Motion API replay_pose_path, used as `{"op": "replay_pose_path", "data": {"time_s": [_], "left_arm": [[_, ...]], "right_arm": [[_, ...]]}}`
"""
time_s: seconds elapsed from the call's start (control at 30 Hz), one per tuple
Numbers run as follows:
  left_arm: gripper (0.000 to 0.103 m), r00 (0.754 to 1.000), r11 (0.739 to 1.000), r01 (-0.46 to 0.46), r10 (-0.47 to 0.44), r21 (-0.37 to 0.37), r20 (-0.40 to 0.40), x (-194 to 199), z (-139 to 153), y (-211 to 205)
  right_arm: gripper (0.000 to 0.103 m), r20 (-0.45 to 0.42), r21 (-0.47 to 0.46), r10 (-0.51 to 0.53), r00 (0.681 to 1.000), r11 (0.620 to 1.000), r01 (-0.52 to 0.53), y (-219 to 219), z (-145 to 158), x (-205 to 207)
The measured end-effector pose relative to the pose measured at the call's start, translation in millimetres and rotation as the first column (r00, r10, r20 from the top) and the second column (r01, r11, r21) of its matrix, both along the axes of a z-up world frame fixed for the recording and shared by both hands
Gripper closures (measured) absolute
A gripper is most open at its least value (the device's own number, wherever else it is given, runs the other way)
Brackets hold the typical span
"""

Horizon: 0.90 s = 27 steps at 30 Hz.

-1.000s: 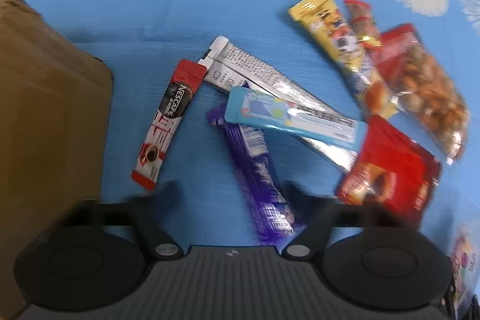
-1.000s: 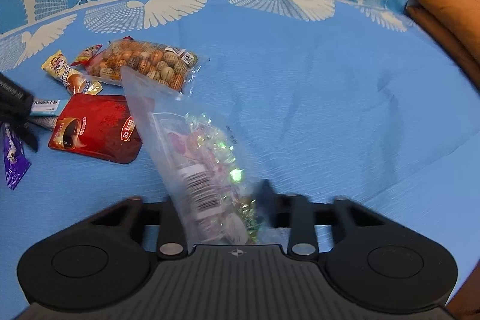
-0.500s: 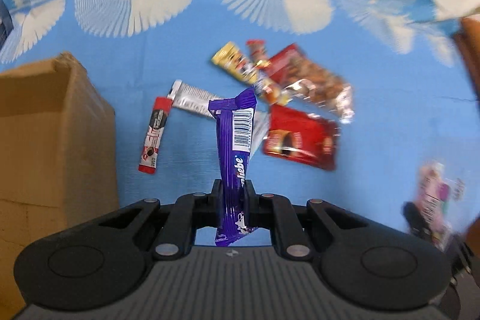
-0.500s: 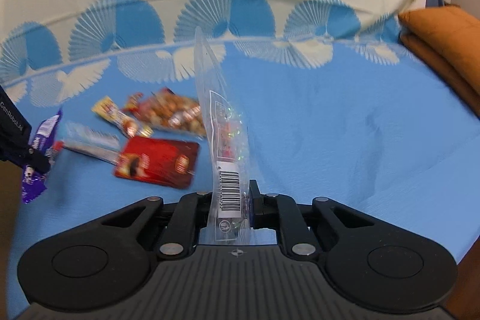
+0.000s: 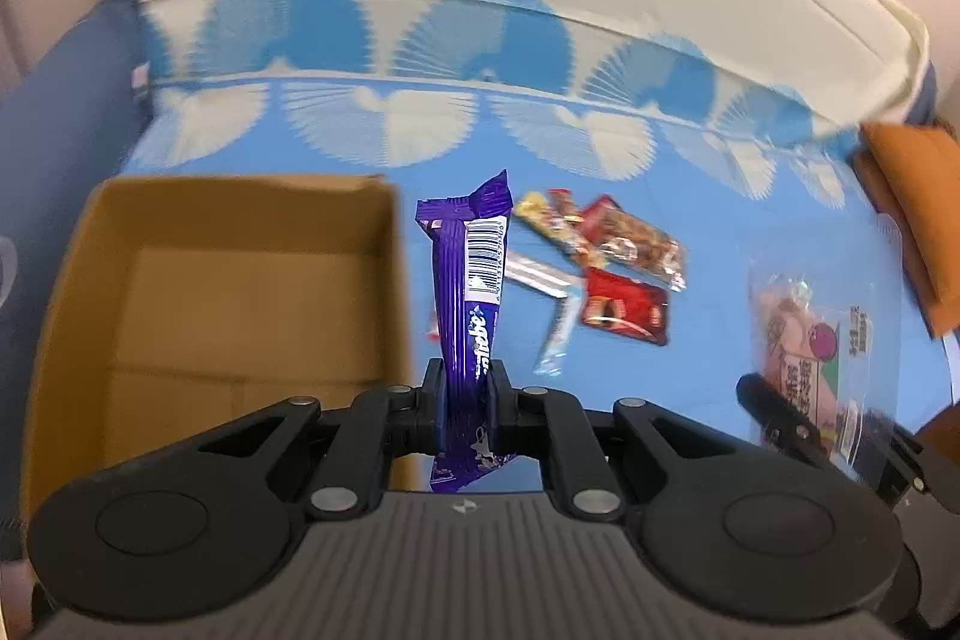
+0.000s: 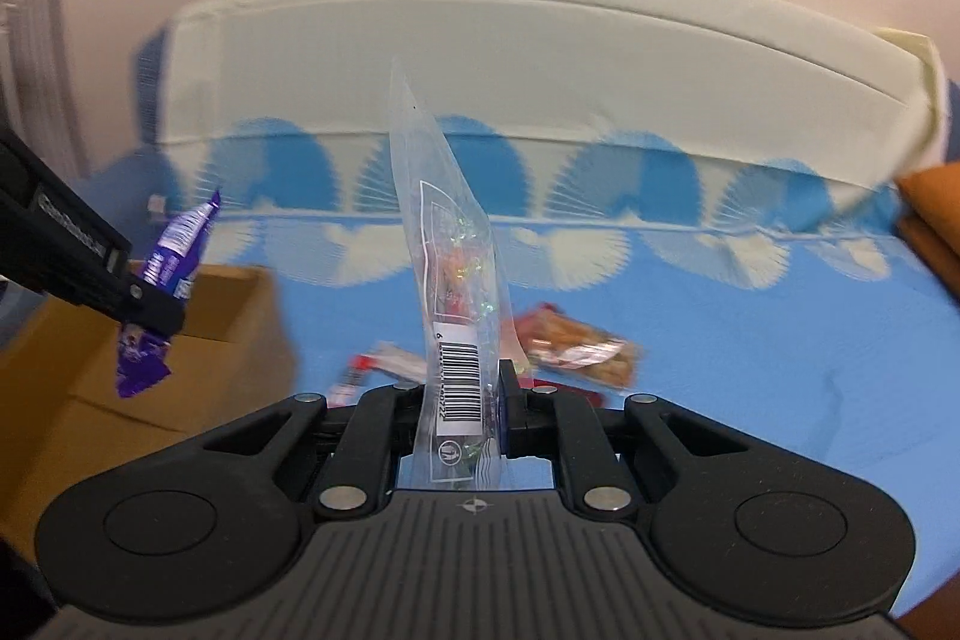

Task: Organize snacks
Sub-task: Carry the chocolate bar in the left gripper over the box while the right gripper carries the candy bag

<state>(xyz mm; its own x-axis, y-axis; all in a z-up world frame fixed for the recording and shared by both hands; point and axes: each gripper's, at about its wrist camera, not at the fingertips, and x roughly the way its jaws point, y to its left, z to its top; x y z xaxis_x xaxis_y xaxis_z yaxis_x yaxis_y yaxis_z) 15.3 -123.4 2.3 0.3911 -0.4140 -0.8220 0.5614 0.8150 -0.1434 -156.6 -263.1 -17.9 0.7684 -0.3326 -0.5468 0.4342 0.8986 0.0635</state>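
Left wrist view, left to right: open cardboard box (image 5: 240, 292) sits at the left side of the blue bedspread (image 5: 708, 340), nothing visible inside. Just right of the box wall, the left gripper (image 5: 465, 388) is clamped on a purple bar (image 5: 471, 292), bar upright, barcode facing the camera, held up off the bedspread. Behind it, near the middle of the bedspread: silver stick (image 5: 534, 274), pale blue stick (image 5: 558, 328), yellow pack (image 5: 546, 220), nut bag (image 5: 636, 244), red sachet (image 5: 624, 310), bunched together and partly overlapping. A bit of another red stick (image 5: 431, 331) peeks out from behind the bar. Toward the right edge, the right gripper (image 5: 780, 418) pinches a clear candy bag (image 5: 810, 334), also in the air. Orange cushion (image 5: 912, 214) at the far right edge.

Right wrist view: left gripper (image 6: 141, 301) with purple bar (image 6: 174, 250) above the box (image 6: 228, 316) at left. Right gripper (image 6: 465, 400) pressed together on the candy bag (image 6: 456, 280), bag standing upright, barcode at the bottom. Nut bag (image 6: 576, 340) on the bedspread (image 6: 750, 340) behind.
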Motion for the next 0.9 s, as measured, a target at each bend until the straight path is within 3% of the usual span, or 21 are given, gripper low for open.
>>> {"op": "replay_pose_path", "data": {"time_s": [0.23,0.43,0.67,0.9], "left_arm": [[0.090,0.988,0.987,-0.155,0.154,-0.048,-0.015,1,22,107],[0.090,0.965,0.960,-0.261,0.261,-0.101,-0.017,2,39,175],[0.090,0.950,0.939,-0.311,0.313,-0.144,-0.005,0,50,222],[0.090,0.945,0.934,-0.322,0.326,-0.155,0.005,-8,52,238]], "right_arm": [[0.089,0.030,0.059,0.181,0.983,0.981,-0.183,76,22,3],[0.089,0.049,0.065,0.251,0.967,0.965,-0.253,120,33,3],[0.089,0.051,0.065,0.277,0.959,0.958,-0.280,154,40,-3],[0.089,0.043,0.036,0.303,0.952,0.952,-0.304,172,44,-1]]}}
